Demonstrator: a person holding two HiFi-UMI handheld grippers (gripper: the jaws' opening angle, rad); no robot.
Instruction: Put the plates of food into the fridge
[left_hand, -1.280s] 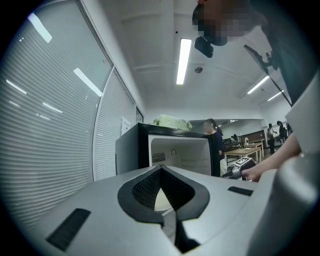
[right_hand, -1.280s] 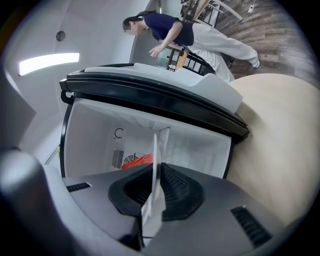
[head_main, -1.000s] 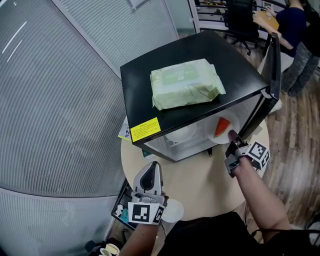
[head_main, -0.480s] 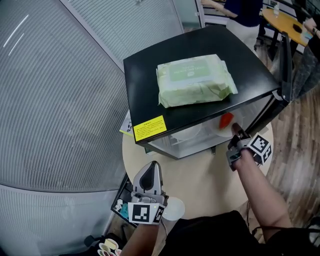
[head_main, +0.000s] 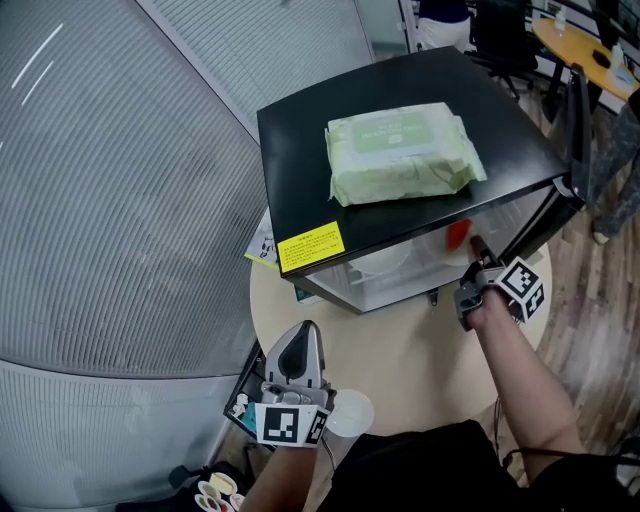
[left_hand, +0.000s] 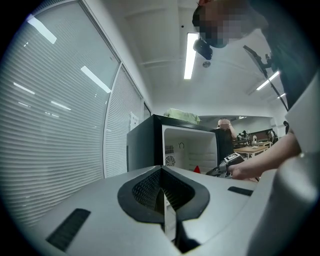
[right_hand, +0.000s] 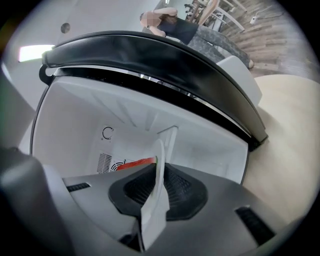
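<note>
Round beige table (head_main: 400, 360) bearing a black fridge (head_main: 300, 150), door (head_main: 578, 110) swung open, green pack of wipes (head_main: 405, 150) lying on top. At the fridge mouth, right gripper (head_main: 472, 250) clamped on a white plate (right_hand: 152, 210): rim pinched edge-on between both pads, the rest reaching past the fingertips into the white interior. Left gripper (head_main: 305, 335) by the table's near edge, jaws pressed together, nothing between. Red watermelon slice (right_hand: 132, 164) on the plate.
</note>
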